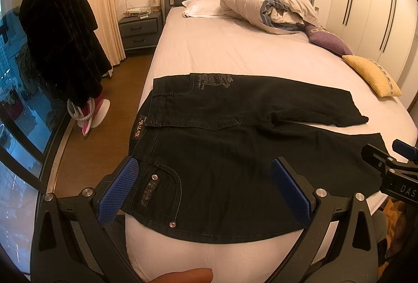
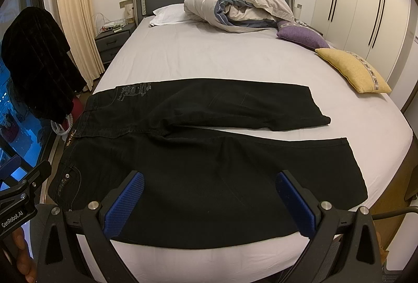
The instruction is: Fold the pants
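Observation:
Black jeans [image 1: 235,142] lie flat across the foot of the bed, waistband to the left, both legs running right and spread slightly apart; they also show in the right wrist view [image 2: 203,157]. My left gripper [image 1: 206,173] is open and empty, hovering over the waist and front pocket near the bed's front edge. My right gripper [image 2: 209,186] is open and empty, hovering over the near leg. The right gripper's body shows at the right edge of the left wrist view [image 1: 392,168]; the left gripper's body shows at the left edge of the right wrist view [image 2: 23,186].
The bed [image 2: 209,58] carries a bundled duvet [image 2: 240,1], a white pillow [image 2: 167,12], a purple cushion [image 2: 300,37] and a yellow cushion [image 2: 352,69]. A dark coat [image 1: 60,37] hangs at left by the window. A nightstand [image 1: 138,29] and wardrobe doors [image 1: 371,3] stand behind.

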Tool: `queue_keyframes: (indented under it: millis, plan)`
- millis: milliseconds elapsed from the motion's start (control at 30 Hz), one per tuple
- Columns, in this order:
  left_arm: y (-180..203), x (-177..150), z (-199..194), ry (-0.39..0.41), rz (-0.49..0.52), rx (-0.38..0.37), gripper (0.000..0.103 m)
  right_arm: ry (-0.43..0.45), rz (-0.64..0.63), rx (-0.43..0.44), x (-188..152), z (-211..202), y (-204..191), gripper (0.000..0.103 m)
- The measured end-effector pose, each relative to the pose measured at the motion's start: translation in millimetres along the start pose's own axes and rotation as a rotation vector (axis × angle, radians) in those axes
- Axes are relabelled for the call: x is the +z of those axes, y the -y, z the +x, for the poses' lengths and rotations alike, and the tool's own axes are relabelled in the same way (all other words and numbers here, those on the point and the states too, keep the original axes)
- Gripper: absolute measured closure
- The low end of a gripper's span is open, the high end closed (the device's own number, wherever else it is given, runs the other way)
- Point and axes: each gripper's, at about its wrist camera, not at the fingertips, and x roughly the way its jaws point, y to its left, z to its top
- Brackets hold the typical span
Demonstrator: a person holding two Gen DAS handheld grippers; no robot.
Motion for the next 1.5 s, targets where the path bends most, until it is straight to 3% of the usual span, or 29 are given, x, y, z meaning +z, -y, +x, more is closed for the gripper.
queue_keyframes:
  millis: [1100,1267,1367,1500]
  plan:
    - [-5,-10,4,-0.007,0.000,-0.002,0.000,-0.017,-0.006,0.003,-24,13,-19,0.000]
    - [-5,-12,14,-0.026,0.008,-0.008,0.000,-0.038,-0.010,0.007,-16,18,-16,0.000]
    - [-11,-9,25,-0.042,-0.003,-0.059,0.000,-0.051,-0.021,0.025,-13,25,-14,0.000]
    - [-19,3,47,-0.036,0.034,-0.058,0.000,-0.062,-0.047,0.139,1,39,-4,0.000]
